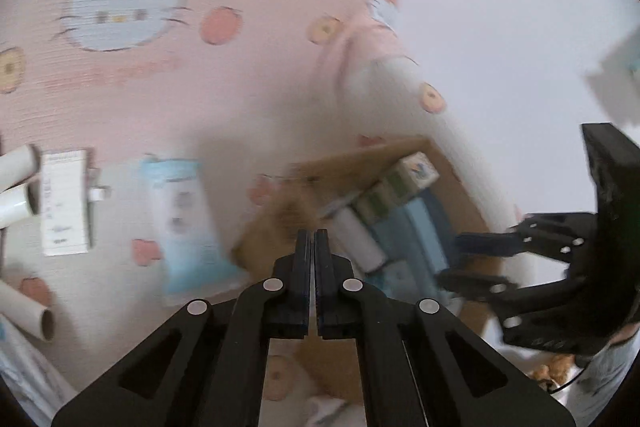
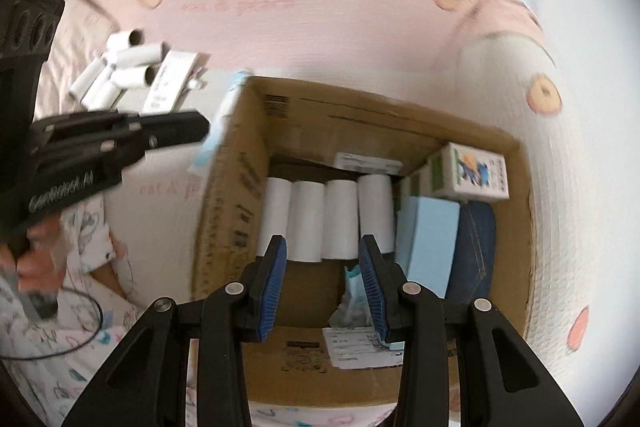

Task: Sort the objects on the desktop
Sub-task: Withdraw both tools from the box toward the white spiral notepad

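An open cardboard box stands on a pink cartoon-print sheet. Inside it are several white rolls in a row, a light blue box, a denim item and a printed carton. My right gripper hangs over the box's near side, open, with nothing between its blue pads. My left gripper is shut and empty, left of the box and above a light blue packet. In the right wrist view the left gripper shows at the box's left edge.
Loose white tubes and a flat white box lie on the sheet to the left. The right gripper shows over the box's right side. A person's hand and patterned clothing are at lower left. A white wall stands behind.
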